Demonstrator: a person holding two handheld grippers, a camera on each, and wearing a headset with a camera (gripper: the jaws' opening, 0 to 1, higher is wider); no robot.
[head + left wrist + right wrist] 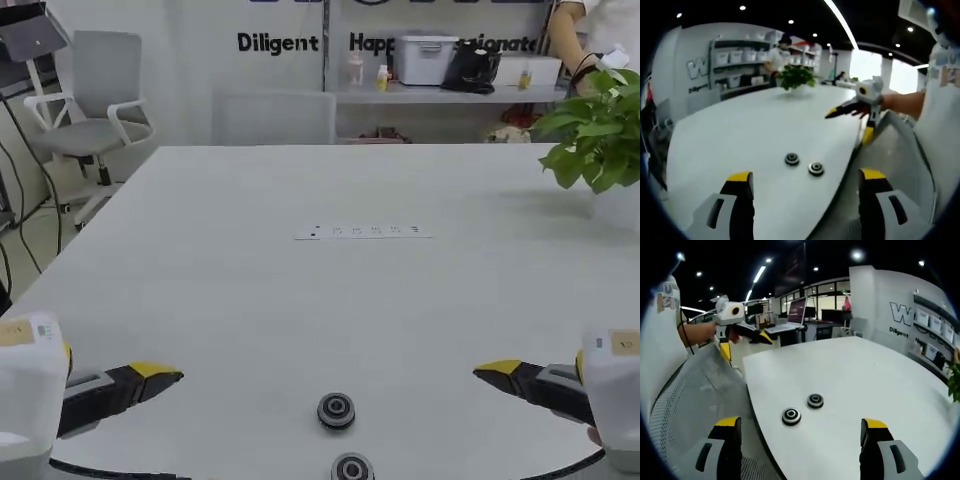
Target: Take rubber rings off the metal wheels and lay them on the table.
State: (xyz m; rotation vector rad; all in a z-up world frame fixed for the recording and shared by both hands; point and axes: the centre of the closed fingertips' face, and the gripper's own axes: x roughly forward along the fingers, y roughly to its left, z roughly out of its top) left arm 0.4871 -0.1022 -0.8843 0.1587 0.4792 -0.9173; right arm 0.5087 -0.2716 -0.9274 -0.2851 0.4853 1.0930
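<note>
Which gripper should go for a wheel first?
Right, narrowly. Both are open, but the right gripper lies slightly closer to the farther wheel than the left gripper; it's nearly symmetric.

A grey office chair (100, 95) with armrests stands at the far left, and a second, paler chair back (275, 118) shows further right. A leafy green plant (597, 130) sits at the right. A flat white strip (363, 232) with small marks lies in the middle distance. Behind, a shelf (440, 95) carries small bottles (355, 68), a white lidded bin (427, 58), a black bag (472, 68) and a white box (528, 70). Wall lettering (277, 42) reads "Diligent". A person (580, 30) stands at the shelf's right end. In the right gripper view a monitor (796, 310) stands on a distant desk.
</note>
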